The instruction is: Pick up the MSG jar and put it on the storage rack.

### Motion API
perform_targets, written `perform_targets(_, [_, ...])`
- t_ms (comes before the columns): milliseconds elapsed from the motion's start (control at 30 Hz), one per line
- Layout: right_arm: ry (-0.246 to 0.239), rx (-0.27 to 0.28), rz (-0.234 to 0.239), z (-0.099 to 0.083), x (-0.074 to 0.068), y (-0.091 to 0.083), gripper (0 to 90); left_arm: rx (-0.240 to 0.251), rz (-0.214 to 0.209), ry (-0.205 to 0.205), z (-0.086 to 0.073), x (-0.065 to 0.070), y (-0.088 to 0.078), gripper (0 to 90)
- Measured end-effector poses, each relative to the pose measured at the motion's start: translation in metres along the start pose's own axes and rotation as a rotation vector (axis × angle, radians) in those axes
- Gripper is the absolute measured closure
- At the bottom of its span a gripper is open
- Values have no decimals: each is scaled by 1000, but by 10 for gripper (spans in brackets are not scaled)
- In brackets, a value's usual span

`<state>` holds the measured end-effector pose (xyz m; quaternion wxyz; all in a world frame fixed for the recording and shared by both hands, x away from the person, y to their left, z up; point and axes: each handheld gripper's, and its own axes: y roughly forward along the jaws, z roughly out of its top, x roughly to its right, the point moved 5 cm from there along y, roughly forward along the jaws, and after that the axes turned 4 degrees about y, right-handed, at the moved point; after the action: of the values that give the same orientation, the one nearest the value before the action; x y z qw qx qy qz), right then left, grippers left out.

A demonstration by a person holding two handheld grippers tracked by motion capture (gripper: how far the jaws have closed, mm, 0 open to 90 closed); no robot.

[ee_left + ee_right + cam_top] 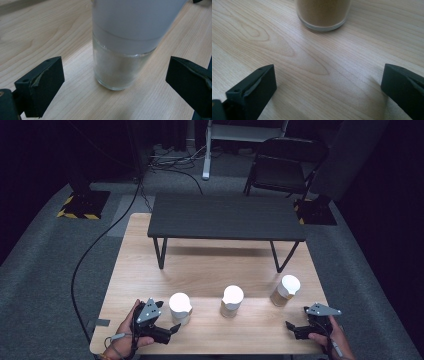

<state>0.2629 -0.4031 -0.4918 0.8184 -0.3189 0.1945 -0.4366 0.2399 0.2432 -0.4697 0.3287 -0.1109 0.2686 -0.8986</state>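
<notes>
High view: left gripper (172, 329) just beside the white-lidded jar (180, 308) on the wooden surface (210, 265).
Left gripper view: jaws wide, jar between them, untouched.
Right gripper view: right gripper (328, 91) wide; brown-filled jar (323, 13) ahead (well apart).

White-lidded jars (232, 301), pale wood table (210, 265), black fingers (40, 87)

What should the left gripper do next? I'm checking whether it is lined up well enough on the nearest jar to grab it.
Probably ease the left gripper forward a little, then close. Its jaws stand wide open with the left jar centred between them but just ahead, not yet touched. The jar stands upright on the wooden table, so a straight push should bring the pads alongside its glass body.
</notes>
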Motion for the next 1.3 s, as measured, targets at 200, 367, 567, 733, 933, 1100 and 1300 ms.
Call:
perform_targets(200, [0,0,0,0,0,0,0,20,13,-28,3,3,3,18])
perform_targets(367, [0,0,0,0,0,0,0,29,14,-34,5,7,6,21])
perform_targets(567, [1,0,-1,0,0,0,0,17,27,-38,9,11,14,22])
perform_targets(733, [3,0,-2,0,-1,0,0,11,37,-29,11,14,19,25])
perform_targets(933, [3,0,-2,0,-1,0,0,14,39,-25,15,17,25,30])
perform_targets(1100, [4,0,-3,0,-1,0,0,26,66,-32,15,22,29,51])
perform_targets(1300, [3,0,-2,0,0,0,0,46,96,-36,15,27,32,76])
